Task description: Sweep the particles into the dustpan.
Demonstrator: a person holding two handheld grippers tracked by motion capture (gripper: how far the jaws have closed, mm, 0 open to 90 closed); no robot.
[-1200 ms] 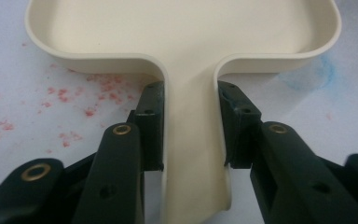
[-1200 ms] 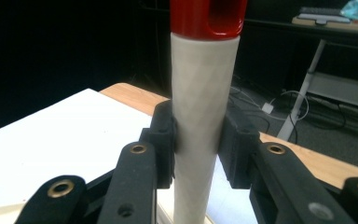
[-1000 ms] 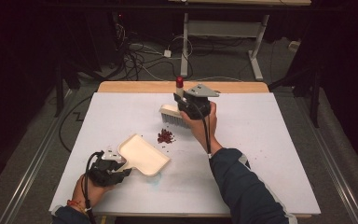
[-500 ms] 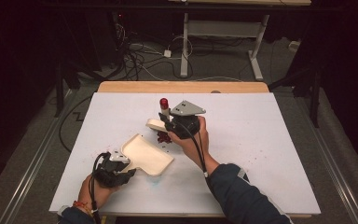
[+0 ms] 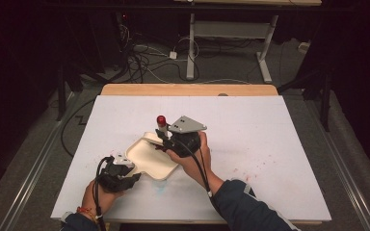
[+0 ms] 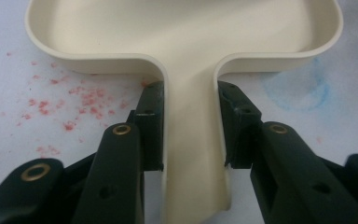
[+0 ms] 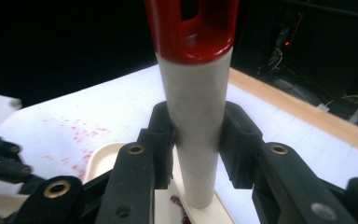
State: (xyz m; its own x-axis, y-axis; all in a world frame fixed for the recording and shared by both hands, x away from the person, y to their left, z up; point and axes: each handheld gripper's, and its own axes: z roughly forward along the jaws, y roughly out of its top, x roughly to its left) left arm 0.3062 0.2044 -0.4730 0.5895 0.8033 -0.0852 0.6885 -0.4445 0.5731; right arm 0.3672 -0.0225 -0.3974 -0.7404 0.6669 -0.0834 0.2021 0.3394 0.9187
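Note:
A cream dustpan (image 5: 150, 160) lies flat on the white table (image 5: 270, 144), left of centre. My left gripper (image 5: 126, 169) is shut on the dustpan handle (image 6: 192, 140), its jaws pressing both sides. My right gripper (image 5: 166, 139) is shut on the white brush handle (image 7: 198, 116), whose red cap (image 5: 161, 119) points up. The brush's lower end sits at the dustpan's far rim (image 7: 103, 163). A few dark red crumbs (image 7: 179, 203) lie by the brush base. The brush head is hidden behind my right gripper.
Faint red stains (image 6: 84, 98) mark the table beside the dustpan handle, and a blue smear (image 6: 298, 86) lies on its other side. A wooden strip (image 5: 188, 89) runs along the table's far edge. Cables and desk legs (image 5: 192, 48) stand on the floor beyond.
My right gripper has drawn the brush from the far centre of the table toward me, up to the dustpan's rim. The crumb pile no longer shows on the table. The dustpan has shifted slightly right.

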